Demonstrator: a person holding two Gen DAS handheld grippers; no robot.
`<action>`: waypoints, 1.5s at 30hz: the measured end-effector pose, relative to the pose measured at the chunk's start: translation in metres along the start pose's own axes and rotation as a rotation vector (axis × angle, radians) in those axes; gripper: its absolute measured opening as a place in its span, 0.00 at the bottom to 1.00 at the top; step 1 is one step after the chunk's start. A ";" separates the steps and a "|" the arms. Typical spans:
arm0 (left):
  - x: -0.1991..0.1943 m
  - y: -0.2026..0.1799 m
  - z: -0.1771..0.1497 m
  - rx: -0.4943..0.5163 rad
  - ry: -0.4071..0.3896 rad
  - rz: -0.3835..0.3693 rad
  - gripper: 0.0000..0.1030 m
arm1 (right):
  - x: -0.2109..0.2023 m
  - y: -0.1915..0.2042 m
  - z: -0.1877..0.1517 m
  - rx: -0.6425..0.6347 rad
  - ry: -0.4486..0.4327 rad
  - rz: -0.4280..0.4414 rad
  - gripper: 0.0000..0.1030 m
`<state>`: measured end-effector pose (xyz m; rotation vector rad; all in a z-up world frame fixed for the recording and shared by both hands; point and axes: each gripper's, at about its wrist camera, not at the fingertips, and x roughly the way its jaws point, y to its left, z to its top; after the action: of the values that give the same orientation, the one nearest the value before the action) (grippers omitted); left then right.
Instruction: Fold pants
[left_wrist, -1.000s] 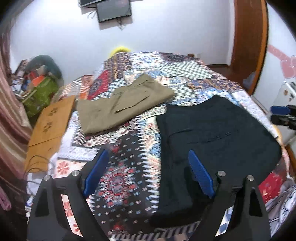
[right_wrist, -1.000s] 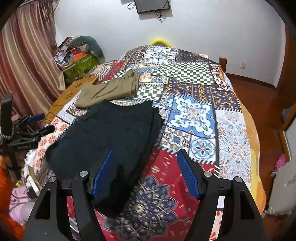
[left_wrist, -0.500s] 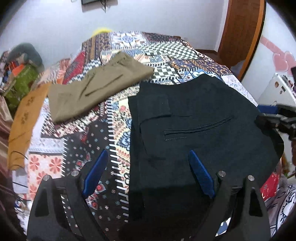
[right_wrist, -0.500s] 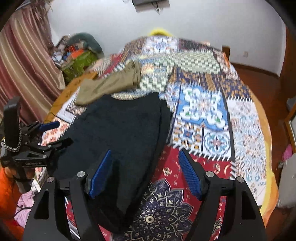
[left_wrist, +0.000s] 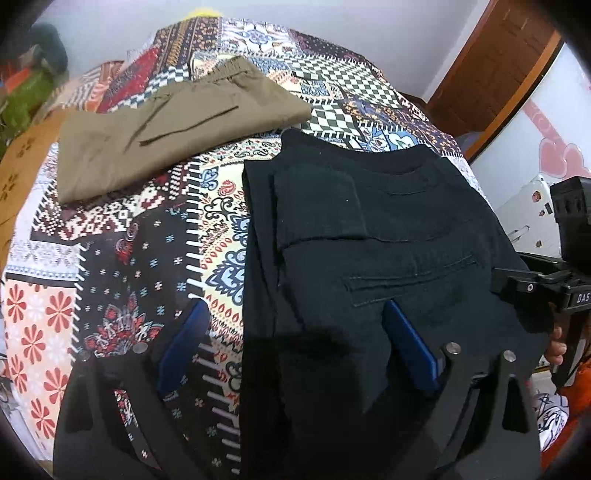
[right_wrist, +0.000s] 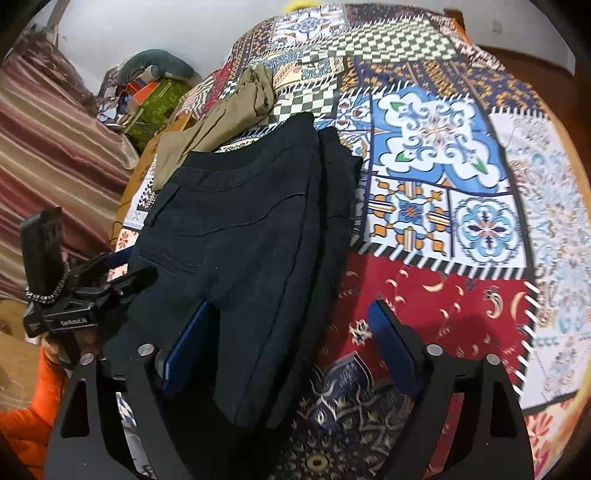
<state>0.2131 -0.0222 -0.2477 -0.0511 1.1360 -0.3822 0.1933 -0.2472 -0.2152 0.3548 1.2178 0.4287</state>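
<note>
Folded olive pants (left_wrist: 173, 125) lying far left on the patterned bedspread (left_wrist: 122, 258). Beside them, black pants (left_wrist: 388, 258) spread flat (waistband away from the cameras). Left gripper (left_wrist: 295, 350) low over their left edge, jaws apart, just opening. Right gripper (right_wrist: 291, 347) over their right edge, jaws likewise apart, just widening, pads not pressing cloth.

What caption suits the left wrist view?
Open left gripper above black pants on a patchwork bedspread, khaki pants behind.
</note>
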 end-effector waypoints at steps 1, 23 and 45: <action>0.003 0.001 0.002 -0.006 0.013 -0.016 0.94 | 0.001 0.000 0.001 -0.005 0.002 -0.002 0.86; 0.020 -0.013 0.023 0.061 0.124 -0.160 0.89 | 0.014 0.015 0.008 -0.087 0.038 0.030 0.94; -0.019 -0.043 0.038 0.175 -0.041 -0.036 0.32 | -0.001 0.033 0.030 -0.180 -0.075 0.037 0.37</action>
<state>0.2279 -0.0617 -0.2046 0.0741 1.0589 -0.5087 0.2173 -0.2198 -0.1889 0.2372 1.0921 0.5479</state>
